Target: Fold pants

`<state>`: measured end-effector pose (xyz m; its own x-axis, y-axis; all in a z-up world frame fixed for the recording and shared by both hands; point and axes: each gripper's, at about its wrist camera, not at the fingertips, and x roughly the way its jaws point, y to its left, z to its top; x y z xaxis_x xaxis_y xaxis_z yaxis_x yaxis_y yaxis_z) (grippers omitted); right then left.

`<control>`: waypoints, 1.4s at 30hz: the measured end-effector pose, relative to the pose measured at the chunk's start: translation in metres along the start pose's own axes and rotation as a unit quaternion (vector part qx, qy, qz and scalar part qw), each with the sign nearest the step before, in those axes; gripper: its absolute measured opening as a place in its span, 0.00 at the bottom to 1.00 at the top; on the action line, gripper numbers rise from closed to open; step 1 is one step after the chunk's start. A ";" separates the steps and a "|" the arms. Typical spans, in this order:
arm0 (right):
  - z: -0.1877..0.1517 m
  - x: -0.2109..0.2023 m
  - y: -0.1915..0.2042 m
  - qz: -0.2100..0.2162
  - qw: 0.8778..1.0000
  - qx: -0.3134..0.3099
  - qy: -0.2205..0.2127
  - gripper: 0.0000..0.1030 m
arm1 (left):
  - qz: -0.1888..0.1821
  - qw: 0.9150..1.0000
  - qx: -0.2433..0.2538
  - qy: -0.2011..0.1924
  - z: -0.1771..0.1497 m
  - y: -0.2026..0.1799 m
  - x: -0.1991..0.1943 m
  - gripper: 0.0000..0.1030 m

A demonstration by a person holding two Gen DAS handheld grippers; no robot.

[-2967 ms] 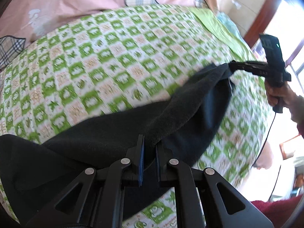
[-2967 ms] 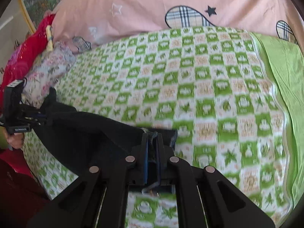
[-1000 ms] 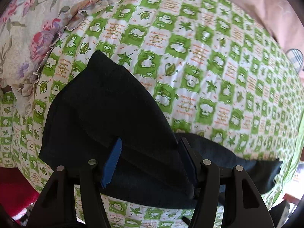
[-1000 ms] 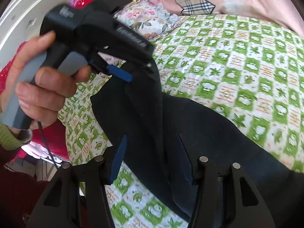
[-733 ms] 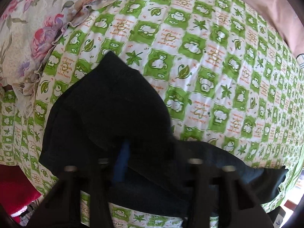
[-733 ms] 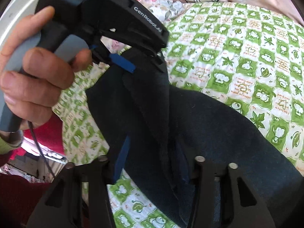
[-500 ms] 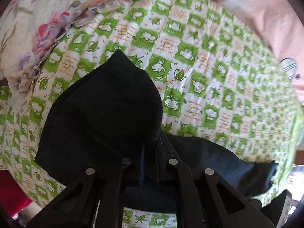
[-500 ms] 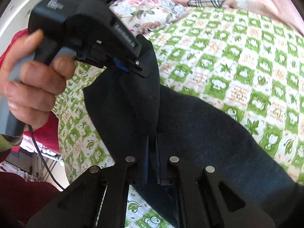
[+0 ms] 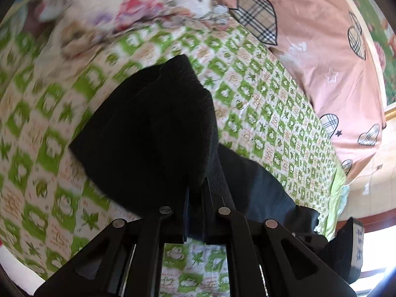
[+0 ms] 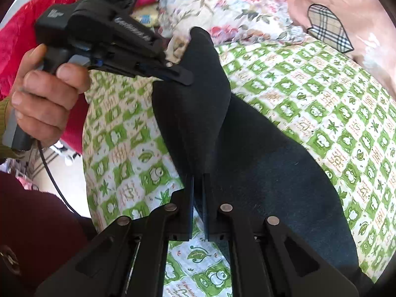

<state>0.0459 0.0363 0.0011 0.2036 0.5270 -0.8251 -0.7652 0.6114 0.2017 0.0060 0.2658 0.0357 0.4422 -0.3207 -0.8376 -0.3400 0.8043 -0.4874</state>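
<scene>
On the left of the right wrist view, my left hand (image 10: 47, 104) is gripping the handle of the left gripper (image 10: 182, 78). Its jaws are closed flat on the near left edge of the dark pants (image 10: 247, 163), and it is lifting that edge off the bed. Just right of it the raised cloth is standing up in a peaked flap, its tip pointing toward the floral pillow (image 10: 222, 12) at the far side. Nearer to me, the right gripper (image 10: 198, 185) is pinching a fold of the same flap, jaws drawn together on the fabric with only cloth between them.

In the left wrist view the same clamp shows from the other tool: the jaws are pressed onto the bunched end of the pants, which are mounding up over the green checked sheet (image 9: 272, 113). Farther right the rest of the garment is trailing flat toward the near right edge of the bed, below the pink quilt (image 9: 334, 57).

By my reading, the pants are already narrowed lengthwise, and I am only beginning the crosswise fold. Still left: carrying this lifted end over to the right, laying it down on the flat part, and smoothing.
</scene>
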 end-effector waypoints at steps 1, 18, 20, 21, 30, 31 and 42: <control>0.000 0.002 0.000 0.001 1.000 -0.001 0.005 0.07 | -0.004 1.000 -0.004 -0.002 -0.005 0.005 0.001 0.06; 0.000 0.031 -0.004 0.020 0.998 0.027 0.057 0.10 | 0.034 0.999 -0.041 0.006 -0.026 0.059 0.011 0.08; 0.001 0.031 -0.006 0.026 0.997 0.036 0.057 0.11 | 0.054 0.998 -0.036 0.003 -0.025 0.058 0.007 0.10; 0.002 0.030 -0.008 0.030 0.997 0.041 0.056 0.13 | 0.058 0.998 -0.034 0.003 -0.024 0.058 0.005 0.12; 0.014 0.012 -0.022 0.056 0.995 0.086 0.016 0.26 | 0.077 0.994 -0.071 0.020 -0.015 0.069 -0.004 0.50; 0.016 0.010 -0.026 0.055 0.994 0.091 0.011 0.26 | 0.077 0.994 -0.076 0.023 -0.013 0.070 -0.004 0.51; 0.036 -0.010 -0.126 -0.007 0.979 0.200 -0.027 0.29 | 0.102 0.989 -0.098 0.032 0.011 0.079 0.004 0.61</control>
<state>0.1618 -0.0247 0.0026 0.2530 0.5410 -0.8021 -0.4644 0.7952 0.3899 -0.0101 0.3340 -0.0034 0.2972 -0.1983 -0.9340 -0.5741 0.7445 -0.3408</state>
